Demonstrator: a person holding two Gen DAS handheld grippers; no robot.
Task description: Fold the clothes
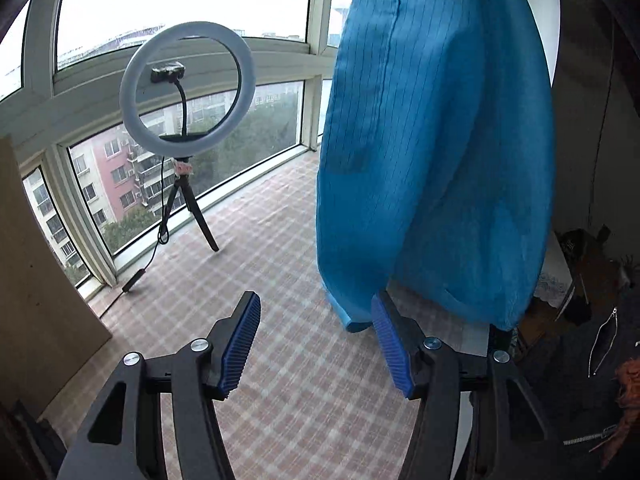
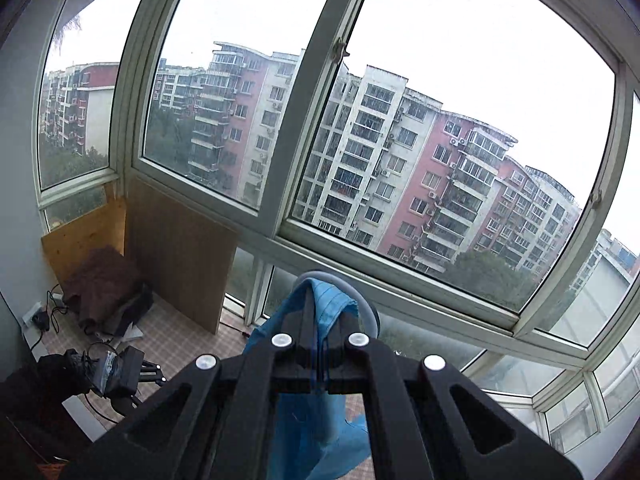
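Observation:
A blue pinstriped garment with a chest pocket hangs in the air on the right of the left wrist view, its lower hem just above the checked cloth surface. My left gripper is open and empty, its right blue pad right next to the hanging hem. My right gripper is raised high and shut on a bunched part of the blue garment, which drapes over and below the jaws.
A ring light on a tripod stands on the pink checked surface near the windows. A wooden board leans on the window wall. A brown cloth pile, cables and dark clutter lie at the sides.

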